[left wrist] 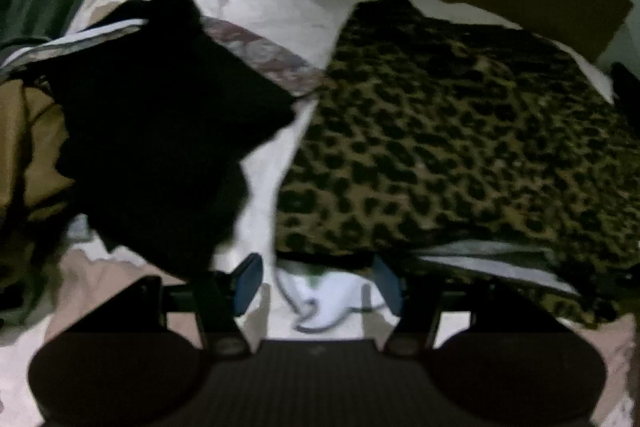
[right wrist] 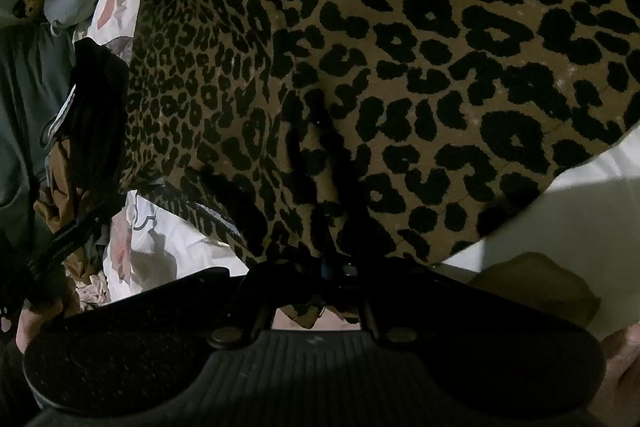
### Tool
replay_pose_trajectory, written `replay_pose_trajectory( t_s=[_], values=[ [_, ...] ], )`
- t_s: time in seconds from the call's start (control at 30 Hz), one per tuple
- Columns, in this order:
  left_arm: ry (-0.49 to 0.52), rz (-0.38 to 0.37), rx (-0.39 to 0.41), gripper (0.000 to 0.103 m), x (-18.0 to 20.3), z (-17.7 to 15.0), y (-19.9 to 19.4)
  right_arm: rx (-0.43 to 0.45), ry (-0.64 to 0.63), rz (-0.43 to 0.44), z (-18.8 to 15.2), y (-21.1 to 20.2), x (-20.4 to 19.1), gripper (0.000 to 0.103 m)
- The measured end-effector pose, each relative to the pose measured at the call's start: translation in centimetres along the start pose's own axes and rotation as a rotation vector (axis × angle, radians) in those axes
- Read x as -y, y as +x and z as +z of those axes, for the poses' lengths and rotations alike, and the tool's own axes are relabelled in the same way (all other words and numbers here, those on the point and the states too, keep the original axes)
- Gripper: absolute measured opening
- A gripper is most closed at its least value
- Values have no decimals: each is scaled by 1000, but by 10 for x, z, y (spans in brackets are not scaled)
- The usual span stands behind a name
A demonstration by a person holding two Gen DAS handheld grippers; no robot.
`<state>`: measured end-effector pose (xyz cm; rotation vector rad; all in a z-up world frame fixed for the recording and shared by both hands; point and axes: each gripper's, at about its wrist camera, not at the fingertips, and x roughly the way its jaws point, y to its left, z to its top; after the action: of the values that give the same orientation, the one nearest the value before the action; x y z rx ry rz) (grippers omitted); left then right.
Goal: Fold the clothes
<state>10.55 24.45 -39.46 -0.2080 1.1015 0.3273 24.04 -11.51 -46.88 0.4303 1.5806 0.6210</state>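
Dim bed [left wrist: 304, 11] lying ahead of left gripper [left wrist: 318, 281], jaws spread, empty. Right gripper [right wrist: 334, 269] pinching leopard-print garment [right wrist: 400, 67] hem; soft, floppy, likely draping—taking corners seems best.

Left gripper [left wrist: 318, 281] black ribbed body, blue pads, round pivot screws, right gripper [right wrist: 334, 267] matching black

Dim, left view blurred, fisheye-dark corners

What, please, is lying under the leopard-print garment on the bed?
A pale floral sheet shows around the leopard-print garment, and a white layer peeks out at its near edge. Anything further beneath is covered.
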Motion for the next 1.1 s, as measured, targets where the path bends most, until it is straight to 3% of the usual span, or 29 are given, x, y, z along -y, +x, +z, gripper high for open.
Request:
replay_pose_trajectory(
  t_s=[0.17, 0.37, 0.6, 0.87, 1.1],
  values=[
    [-21, 33, 2, 64, -7, 1, 12, 1, -1, -3, 0, 0, 0, 1],
    [-100, -16, 26, 64, -12, 4, 20, -1, -3, -8, 0, 0, -1, 1],
    [-93, -28, -3, 62, -7, 0, 37, -2, 0, -11, 0, -1, 0, 1],
    [-331, -178, 64, 61, -30, 7, 32, -4, -10, -12, 1, -1, 0, 1],
    [-413, -170, 98, 60, -43, 17, 34, -5, -8, -8, 0, 1, 2, 1]
  ],
)
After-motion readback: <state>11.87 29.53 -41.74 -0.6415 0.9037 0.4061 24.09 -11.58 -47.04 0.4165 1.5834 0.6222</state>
